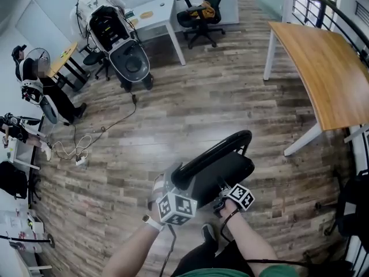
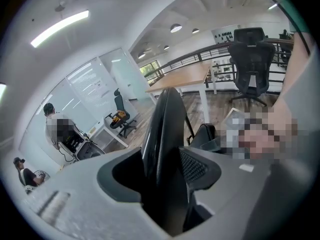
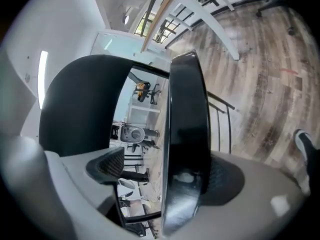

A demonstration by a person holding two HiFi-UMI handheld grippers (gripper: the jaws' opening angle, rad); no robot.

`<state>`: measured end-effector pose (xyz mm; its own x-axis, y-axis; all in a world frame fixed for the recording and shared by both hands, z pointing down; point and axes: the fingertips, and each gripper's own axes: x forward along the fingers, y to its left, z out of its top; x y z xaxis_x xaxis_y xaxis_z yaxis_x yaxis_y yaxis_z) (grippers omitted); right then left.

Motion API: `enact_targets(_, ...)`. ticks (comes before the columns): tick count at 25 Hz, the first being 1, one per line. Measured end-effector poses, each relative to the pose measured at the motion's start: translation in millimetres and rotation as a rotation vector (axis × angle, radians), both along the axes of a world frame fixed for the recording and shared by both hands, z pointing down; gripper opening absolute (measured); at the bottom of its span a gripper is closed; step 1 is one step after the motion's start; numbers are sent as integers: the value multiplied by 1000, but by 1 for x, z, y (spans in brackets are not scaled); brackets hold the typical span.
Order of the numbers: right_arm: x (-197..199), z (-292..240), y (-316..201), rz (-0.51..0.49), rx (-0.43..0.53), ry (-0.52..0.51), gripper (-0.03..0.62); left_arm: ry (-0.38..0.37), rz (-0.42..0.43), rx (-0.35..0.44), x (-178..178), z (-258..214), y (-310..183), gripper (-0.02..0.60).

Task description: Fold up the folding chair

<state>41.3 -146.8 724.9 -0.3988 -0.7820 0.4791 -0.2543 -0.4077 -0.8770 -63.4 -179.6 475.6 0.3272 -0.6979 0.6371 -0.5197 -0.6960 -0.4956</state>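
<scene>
The black folding chair (image 1: 222,160) hangs tilted over the wood floor just in front of me, seat and back close together. My left gripper (image 1: 174,176) grips its left edge: in the left gripper view the black chair panel (image 2: 165,129) fills the gap between both pads of the left gripper (image 2: 167,176). My right gripper (image 1: 223,186) is at the chair's near right edge. In the right gripper view the right gripper (image 3: 165,173) stands wide, with the glossy chair rim (image 3: 187,119) against the right pad. The left pad (image 3: 107,166) is apart from it, with floor showing through the gap.
A wooden table (image 1: 323,68) on white legs stands at the right, with a railing behind it. A black office chair (image 1: 199,13) and a white desk are at the back. People and a grey machine (image 1: 127,56) are at the far left; a cable (image 1: 104,128) lies across the floor.
</scene>
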Motion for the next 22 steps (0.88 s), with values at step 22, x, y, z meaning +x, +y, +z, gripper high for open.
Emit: enact_targets(22,-34,-18,-95,1,-142,94,212,-41,-9,84,0,-12,-26,232)
